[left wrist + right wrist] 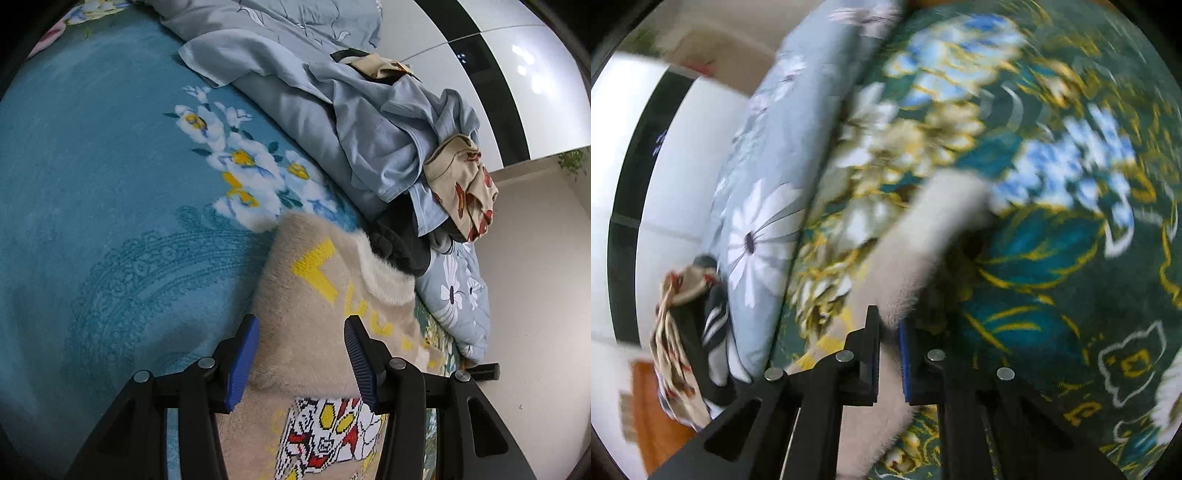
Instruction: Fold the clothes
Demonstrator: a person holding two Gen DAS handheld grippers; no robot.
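Left gripper [301,354]: yours, jaws apart over beige sweater [314,295].
Right gripper [888,350]: clamped on sweater's fuzzy sleeve [923,240].
Clothes pile [406,147]: one o'clock on the bed [92,184].

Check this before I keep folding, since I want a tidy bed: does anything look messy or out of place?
Yes. A crumpled heap of light blue garments with a beige red-patterned cloth lies unfolded along the bed's far edge, beyond the fuzzy beige sweater. Nothing looks damaged or spilled.

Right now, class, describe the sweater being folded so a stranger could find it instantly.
On the blue floral blanket, below the heap of pale blue clothes, lies the fuzzy beige sweater. Only it has yellow lettering and a red-and-white pixel figure.
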